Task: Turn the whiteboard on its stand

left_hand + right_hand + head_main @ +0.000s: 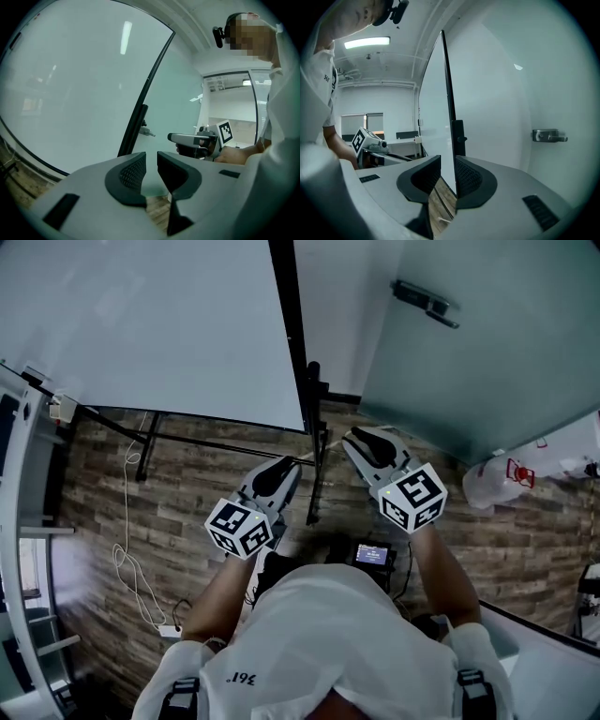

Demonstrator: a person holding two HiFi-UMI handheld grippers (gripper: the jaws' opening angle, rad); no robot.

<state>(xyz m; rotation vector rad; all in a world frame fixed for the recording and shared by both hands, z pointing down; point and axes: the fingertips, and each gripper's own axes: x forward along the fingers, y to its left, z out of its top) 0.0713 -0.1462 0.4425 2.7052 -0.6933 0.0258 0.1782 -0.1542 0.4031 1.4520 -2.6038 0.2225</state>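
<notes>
The whiteboard [150,324] stands tilted on its black stand [314,442], and its lower right corner is just ahead of both grippers. My left gripper [287,465] hangs below that corner, open, with nothing between its jaws. In the left gripper view the left gripper [151,161] faces the board's surface [70,84] and black edge. My right gripper [354,437] is to the right of the stand post, open. In the right gripper view the board [433,117] shows edge-on, its black edge in line with the gap of the right gripper [447,168]; I cannot tell if it lies between the pads.
A grey door with a handle [427,301] is at the right, close behind the stand. A white cable [131,568] trails over the wooden floor at the left. A small device with a lit screen [372,554] lies by my feet. A white frame [19,521] borders the left.
</notes>
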